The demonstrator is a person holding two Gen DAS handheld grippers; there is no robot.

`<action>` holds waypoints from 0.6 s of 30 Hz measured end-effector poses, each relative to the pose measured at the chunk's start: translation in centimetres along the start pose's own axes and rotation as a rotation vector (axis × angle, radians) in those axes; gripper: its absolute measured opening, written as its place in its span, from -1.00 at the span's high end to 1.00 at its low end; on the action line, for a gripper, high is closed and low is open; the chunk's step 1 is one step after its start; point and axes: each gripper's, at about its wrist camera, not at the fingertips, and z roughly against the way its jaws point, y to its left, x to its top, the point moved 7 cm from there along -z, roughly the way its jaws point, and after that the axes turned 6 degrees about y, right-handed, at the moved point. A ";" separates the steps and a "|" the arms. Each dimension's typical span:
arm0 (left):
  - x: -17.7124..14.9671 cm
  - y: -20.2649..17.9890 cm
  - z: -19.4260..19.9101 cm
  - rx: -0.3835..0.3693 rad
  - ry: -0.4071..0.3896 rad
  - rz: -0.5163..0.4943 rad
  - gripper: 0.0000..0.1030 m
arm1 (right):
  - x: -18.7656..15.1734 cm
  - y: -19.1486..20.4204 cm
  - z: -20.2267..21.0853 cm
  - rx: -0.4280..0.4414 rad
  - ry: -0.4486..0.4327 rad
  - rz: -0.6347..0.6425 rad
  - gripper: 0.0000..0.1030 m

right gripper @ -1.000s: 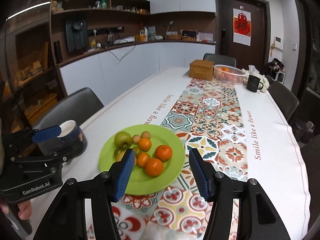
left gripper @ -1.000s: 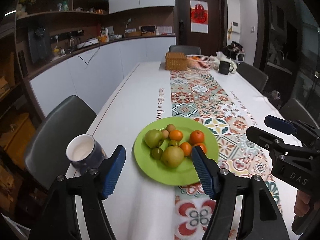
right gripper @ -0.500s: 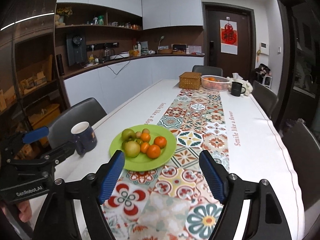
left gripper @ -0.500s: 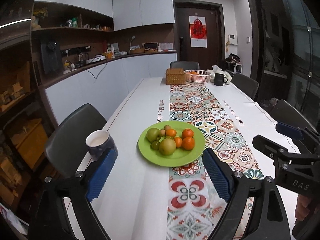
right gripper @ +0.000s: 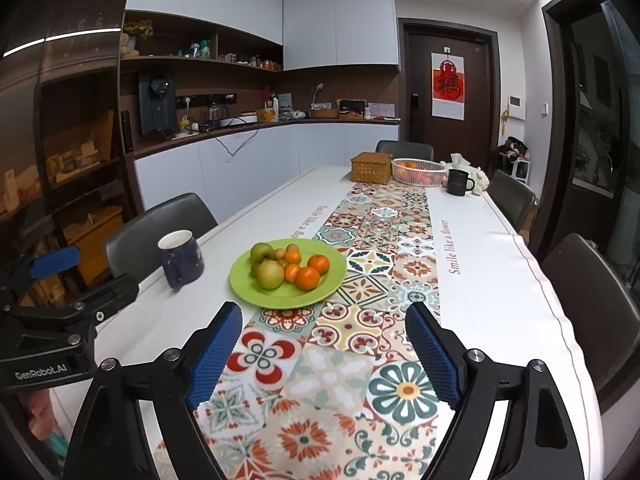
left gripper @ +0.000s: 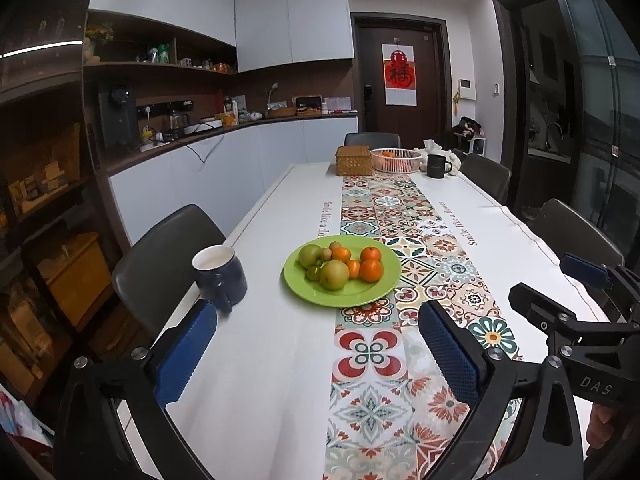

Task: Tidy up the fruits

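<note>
A green plate [left gripper: 380, 288] [right gripper: 332, 284] sits on the long white table, half on the patterned runner. It holds several fruits: green apples [left gripper: 309, 255] [right gripper: 262, 252], a pear [left gripper: 334, 275] [right gripper: 270, 274], oranges [left gripper: 372, 270] [right gripper: 308, 277] and small brownish fruits. My left gripper [left gripper: 318, 352] is open and empty, held well back from the plate near the table's front end. My right gripper [right gripper: 324, 348] is open and empty, also back from the plate. Each gripper shows at the edge of the other's view.
A dark blue mug [left gripper: 220, 276] [right gripper: 180, 258] stands left of the plate. At the far end are a wicker box [left gripper: 354, 161], a white wire basket with fruit [left gripper: 396, 159] and a black mug [left gripper: 437, 166]. Grey chairs [left gripper: 168, 256] line both sides.
Both grippers have pulled back and up from the plate, which now looks smaller and farther away. Both stayed open and empty.
</note>
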 end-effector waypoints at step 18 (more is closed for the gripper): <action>-1.6 0.0 1.4 0.007 0.000 0.006 -1.00 | -1.7 0.2 1.6 -0.002 0.004 0.003 -0.67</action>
